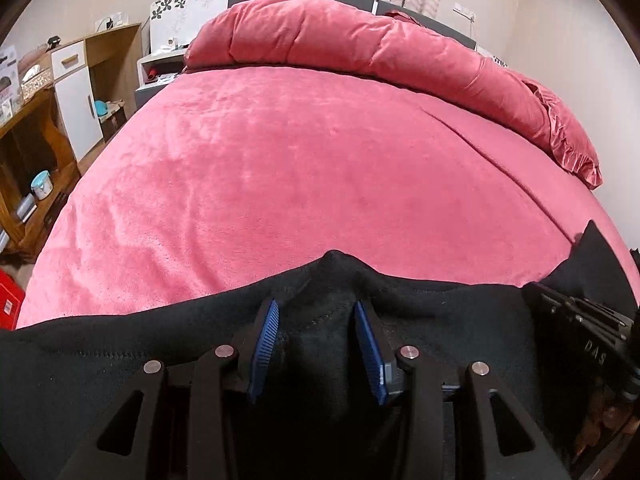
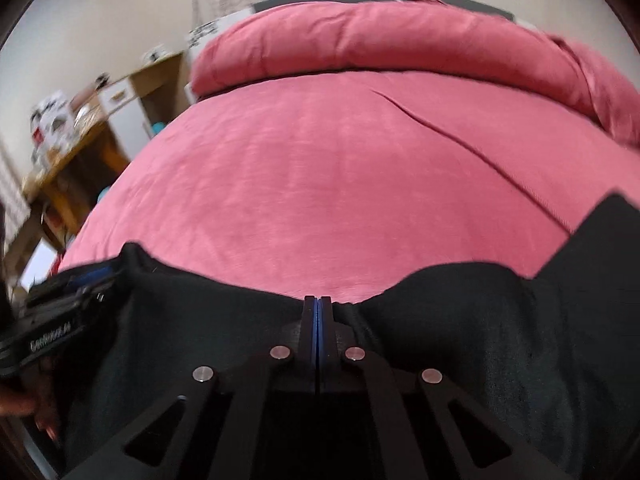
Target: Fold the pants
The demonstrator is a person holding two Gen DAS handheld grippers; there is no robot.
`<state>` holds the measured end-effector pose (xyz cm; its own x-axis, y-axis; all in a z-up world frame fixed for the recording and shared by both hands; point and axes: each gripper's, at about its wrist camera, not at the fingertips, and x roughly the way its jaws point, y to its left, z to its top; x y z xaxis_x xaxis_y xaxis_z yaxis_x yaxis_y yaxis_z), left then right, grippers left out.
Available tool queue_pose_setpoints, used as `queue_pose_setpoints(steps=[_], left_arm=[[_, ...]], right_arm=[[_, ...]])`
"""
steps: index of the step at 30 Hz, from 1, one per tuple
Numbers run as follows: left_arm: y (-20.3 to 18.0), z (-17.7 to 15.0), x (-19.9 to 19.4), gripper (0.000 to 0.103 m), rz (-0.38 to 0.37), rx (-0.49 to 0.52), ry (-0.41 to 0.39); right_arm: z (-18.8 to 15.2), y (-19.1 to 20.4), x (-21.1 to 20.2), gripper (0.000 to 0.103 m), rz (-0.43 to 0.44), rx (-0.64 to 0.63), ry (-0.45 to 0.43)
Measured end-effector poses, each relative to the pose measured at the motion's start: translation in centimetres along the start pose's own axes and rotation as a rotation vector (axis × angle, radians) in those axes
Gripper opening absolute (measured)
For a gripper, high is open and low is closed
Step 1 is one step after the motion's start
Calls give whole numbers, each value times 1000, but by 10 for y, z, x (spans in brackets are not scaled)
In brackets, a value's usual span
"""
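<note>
Black pants (image 1: 120, 360) lie across the near edge of a pink bed (image 1: 300, 160). My left gripper (image 1: 316, 316) stands over them with its blue pads (image 1: 264, 336) apart; a raised bump of the black cloth sits between them, and the pads do not visibly press it. In the right wrist view the pants (image 2: 480, 340) spread to both sides. My right gripper (image 2: 318, 300) is shut at their far edge, and creases in the cloth run from its tip. The left gripper (image 2: 68, 304) shows blurred at the left, the right gripper (image 1: 580, 328) at the far right.
A rolled pink duvet (image 1: 360, 36) and pillow (image 1: 568, 140) lie along the head of the bed. A wooden desk and white cabinet (image 1: 76, 96) stand to the left, a red box (image 1: 8, 300) on the floor. A hand (image 2: 24, 404) shows at the lower left.
</note>
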<state>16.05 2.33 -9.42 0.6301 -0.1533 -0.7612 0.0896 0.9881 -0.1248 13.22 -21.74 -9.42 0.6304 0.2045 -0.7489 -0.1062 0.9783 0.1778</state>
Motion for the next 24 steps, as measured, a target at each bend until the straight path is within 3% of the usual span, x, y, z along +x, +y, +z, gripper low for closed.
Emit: queue_pose_setpoints(steps=[5, 9, 11, 13, 15, 16, 19, 24], left_arm=[[-8, -1, -2, 42, 17, 20, -9], [-10, -6, -17, 43, 23, -16, -14], [-12, -13, -20, 52, 8, -31, -16], [-16, -20, -18, 61, 15, 9, -17], [-20, -23, -16, 67, 16, 34, -21], [-21, -23, -15, 70, 7, 38, -20], [-19, -24, -13, 71, -8, 35, -19], [-19, -28, -14, 72, -14, 37, -32]], right_arm=[[-1, -1, -1, 0, 13, -4, -18], [1, -11, -13, 2, 92, 46, 4], [1, -10, -26, 9, 122, 63, 2], [1, -6, -42, 35, 127, 56, -37], [-3, -6, -66, 46, 134, 34, -83], [-4, -9, -74, 47, 136, 29, -97], [-7, -31, -103, 47, 133, 59, -144], [-19, -119, -146, 51, 38, 296, -220]])
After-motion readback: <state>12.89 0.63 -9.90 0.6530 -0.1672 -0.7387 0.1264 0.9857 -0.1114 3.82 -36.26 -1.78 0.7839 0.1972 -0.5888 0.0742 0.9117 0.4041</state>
